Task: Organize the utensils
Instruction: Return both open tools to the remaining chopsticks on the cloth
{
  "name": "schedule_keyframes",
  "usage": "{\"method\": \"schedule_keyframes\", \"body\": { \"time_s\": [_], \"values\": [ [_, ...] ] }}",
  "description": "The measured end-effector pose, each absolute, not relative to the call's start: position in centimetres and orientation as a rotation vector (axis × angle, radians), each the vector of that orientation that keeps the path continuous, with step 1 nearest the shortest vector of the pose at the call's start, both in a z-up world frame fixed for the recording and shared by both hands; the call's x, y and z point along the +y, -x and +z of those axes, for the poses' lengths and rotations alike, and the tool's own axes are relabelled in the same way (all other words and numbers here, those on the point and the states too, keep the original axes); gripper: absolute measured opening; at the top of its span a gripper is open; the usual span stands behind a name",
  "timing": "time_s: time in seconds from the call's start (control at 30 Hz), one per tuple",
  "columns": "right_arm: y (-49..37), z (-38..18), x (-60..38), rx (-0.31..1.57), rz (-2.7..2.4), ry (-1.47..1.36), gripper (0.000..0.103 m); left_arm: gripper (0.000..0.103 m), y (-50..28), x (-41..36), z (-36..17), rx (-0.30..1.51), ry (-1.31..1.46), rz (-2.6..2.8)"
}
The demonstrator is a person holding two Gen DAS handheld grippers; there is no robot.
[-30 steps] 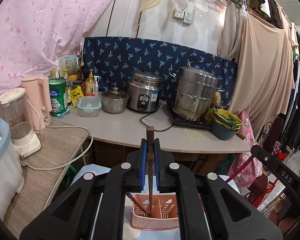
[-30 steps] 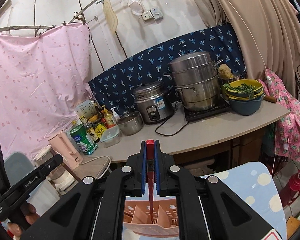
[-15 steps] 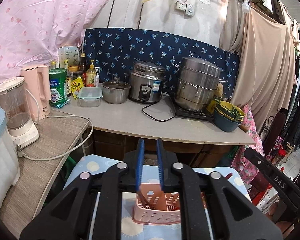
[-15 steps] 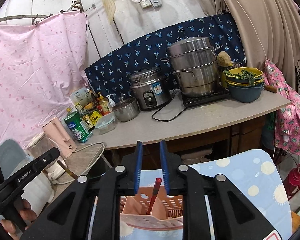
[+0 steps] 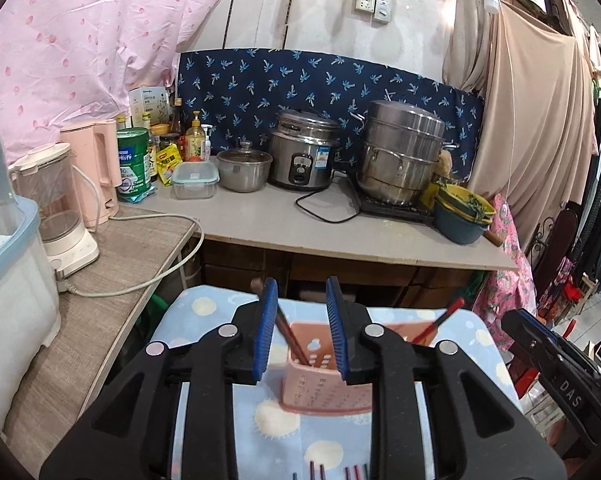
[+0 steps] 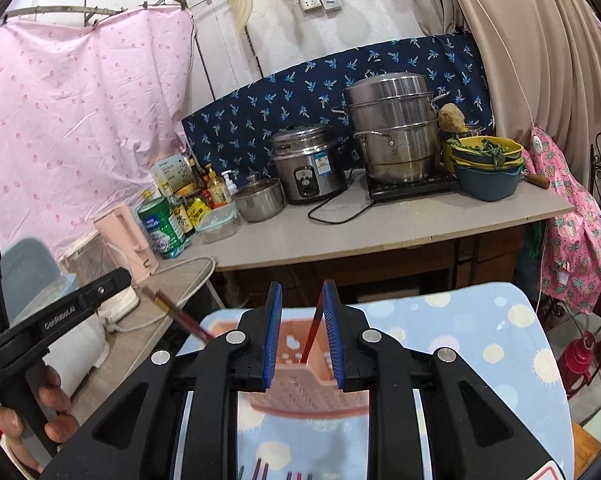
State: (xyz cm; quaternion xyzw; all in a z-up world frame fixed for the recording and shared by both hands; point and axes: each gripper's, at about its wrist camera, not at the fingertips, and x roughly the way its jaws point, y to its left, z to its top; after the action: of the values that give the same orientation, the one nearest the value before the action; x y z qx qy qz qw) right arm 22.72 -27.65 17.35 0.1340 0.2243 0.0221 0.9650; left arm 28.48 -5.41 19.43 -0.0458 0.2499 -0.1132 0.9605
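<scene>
Chopsticks stood tilted inside the pink basket: a dark chopstick left, a red chopstick right. Both the left gripper and right gripper had just been spreading, nothing pinched. Best withdraw straight back, clear of the basket's leaning sticks.

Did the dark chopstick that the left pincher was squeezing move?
Yes. The left gripper, its jaws just opened, has let the dark chopstick go. It now leans left inside the pink basket, no longer upright between the blue pads.
</scene>
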Motion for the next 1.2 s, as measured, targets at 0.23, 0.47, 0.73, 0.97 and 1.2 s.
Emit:
{"method": "schedule_keyframes", "body": {
  "time_s": [0.23,0.47,0.73,0.97,1.2],
  "values": [
    [-18.0,14.9,-25.8,0.505,0.046,-0.223,0.022,0.025,-25.3,-4.4,16.8,0.566,0.058,-0.201],
    [-13.7,13.1,-24.7,0.539,0.042,-0.207,0.022,0.025,-21.9,-3.3,14.5,0.607,0.041,-0.194],
    [-9.5,10.9,-23.4,0.58,0.031,-0.183,0.022,0.025,-17.9,-2.5,11.6,0.654,0.027,-0.191],
    [-6.2,7.0,-22.7,0.661,0.009,-0.155,0.022,0.025,-15.0,-2.0,8.6,0.708,0.013,-0.188],
    [-4.0,3.0,-22.1,0.752,0.012,-0.168,0.022,0.025,-12.7,-1.8,5.3,0.775,0.018,-0.191]
  ]
}}
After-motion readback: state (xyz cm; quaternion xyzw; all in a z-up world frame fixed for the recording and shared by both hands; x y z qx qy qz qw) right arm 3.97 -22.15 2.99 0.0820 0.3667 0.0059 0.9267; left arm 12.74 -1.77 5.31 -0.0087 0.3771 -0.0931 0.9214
